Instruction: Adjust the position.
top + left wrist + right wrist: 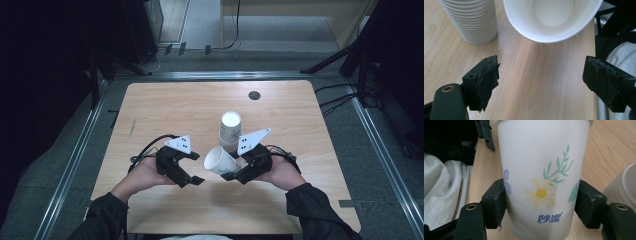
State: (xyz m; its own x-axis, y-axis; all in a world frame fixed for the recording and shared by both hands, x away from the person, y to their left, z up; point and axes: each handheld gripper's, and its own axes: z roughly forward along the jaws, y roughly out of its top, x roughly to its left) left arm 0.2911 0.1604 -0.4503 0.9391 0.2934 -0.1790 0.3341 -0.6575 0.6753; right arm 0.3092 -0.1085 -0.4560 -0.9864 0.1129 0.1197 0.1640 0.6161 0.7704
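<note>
We see a light wooden table (165,107) on grey carpet (200,25), wooden furniture (295,15) at one o'clock, darkness either side.

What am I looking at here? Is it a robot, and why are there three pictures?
There is no robot: a person sits at a wooden table and holds a hand tool with a two-jawed claw in each hand. The high view looks down from above. The other two pictures come from small cameras riding on the tools, looking along their black jaws.

The right claw is closed on a single paper cup printed with flowers, tipped so its open mouth faces the left claw. That one is open and holds nothing.

On the table stands a stack of paper cups, close beside the held cup. The dark round spot near the far edge is part of the tabletop.
</note>
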